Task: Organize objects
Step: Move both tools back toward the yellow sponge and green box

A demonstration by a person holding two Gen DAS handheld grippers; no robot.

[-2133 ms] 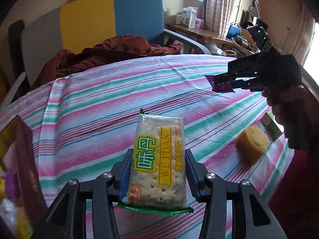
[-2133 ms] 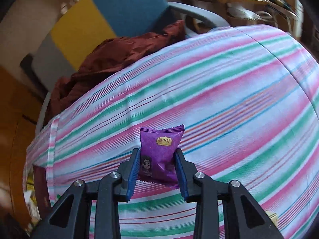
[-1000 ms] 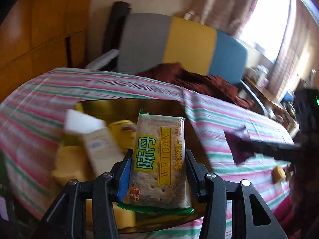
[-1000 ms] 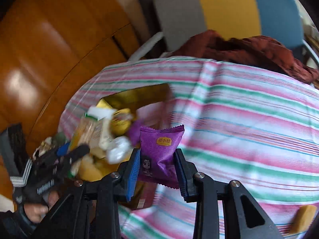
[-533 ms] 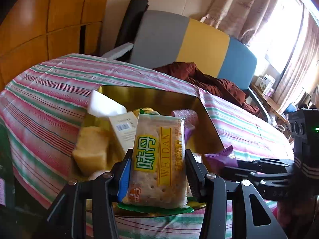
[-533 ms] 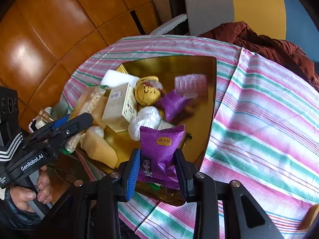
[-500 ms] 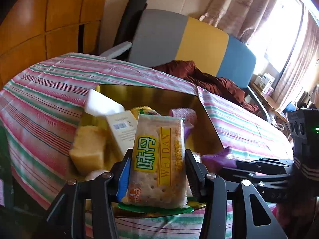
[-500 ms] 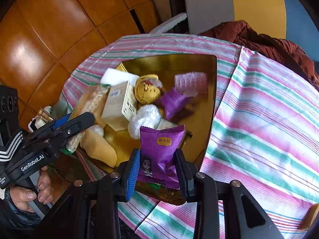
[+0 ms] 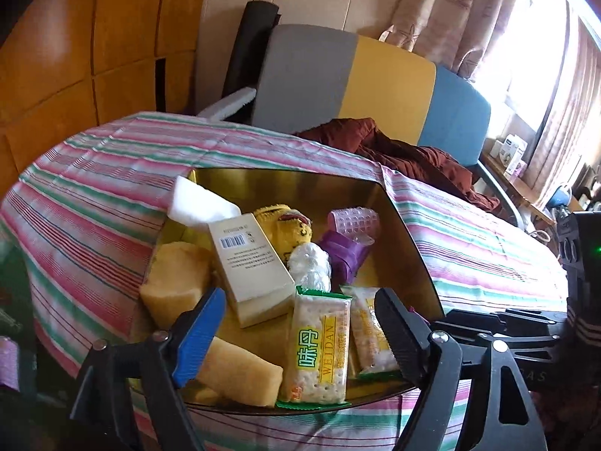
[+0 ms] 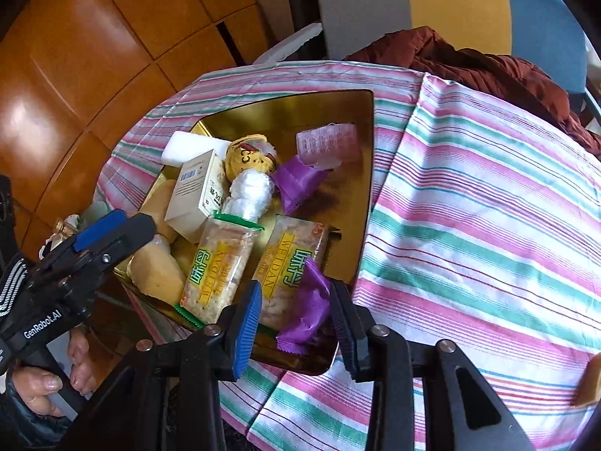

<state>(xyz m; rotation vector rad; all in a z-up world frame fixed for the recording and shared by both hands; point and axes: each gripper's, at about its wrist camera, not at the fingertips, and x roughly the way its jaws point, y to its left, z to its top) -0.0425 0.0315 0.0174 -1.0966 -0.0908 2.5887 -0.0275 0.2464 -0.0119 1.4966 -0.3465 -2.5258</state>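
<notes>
A gold tray [image 9: 398, 206] [image 10: 366, 158] sits on the striped tablecloth, full of snacks and small items. My left gripper [image 9: 298, 332] [image 10: 112, 231] hangs over its near edge, jaws opening wide. The green-and-yellow cracker pack [image 9: 315, 345] [image 10: 216, 267] lies loose in the tray between them, touching neither pad, beside a second cracker pack [image 9: 372, 330] [image 10: 289, 259]. My right gripper [image 10: 295, 325] [image 9: 447, 319] is over the tray's near corner, jaws opening. A purple snack packet [image 10: 308, 304] slumps tilted between them, clear of the blue pad.
In the tray lie a white box [image 9: 248, 263], yellow cakes [image 9: 176, 282], a yellow plush [image 9: 285, 225], a pink roller [image 9: 353, 220] and another purple packet [image 9: 345, 257]. A chair with maroon cloth [image 9: 413, 150] stands behind. A yellow block [image 10: 591, 383] rests on the cloth.
The left jaws spread apart and the cracker pack dropped into the tray. The right jaws widened and the purple packet tipped over, loose. Both grippers sank a little over the tray.
</notes>
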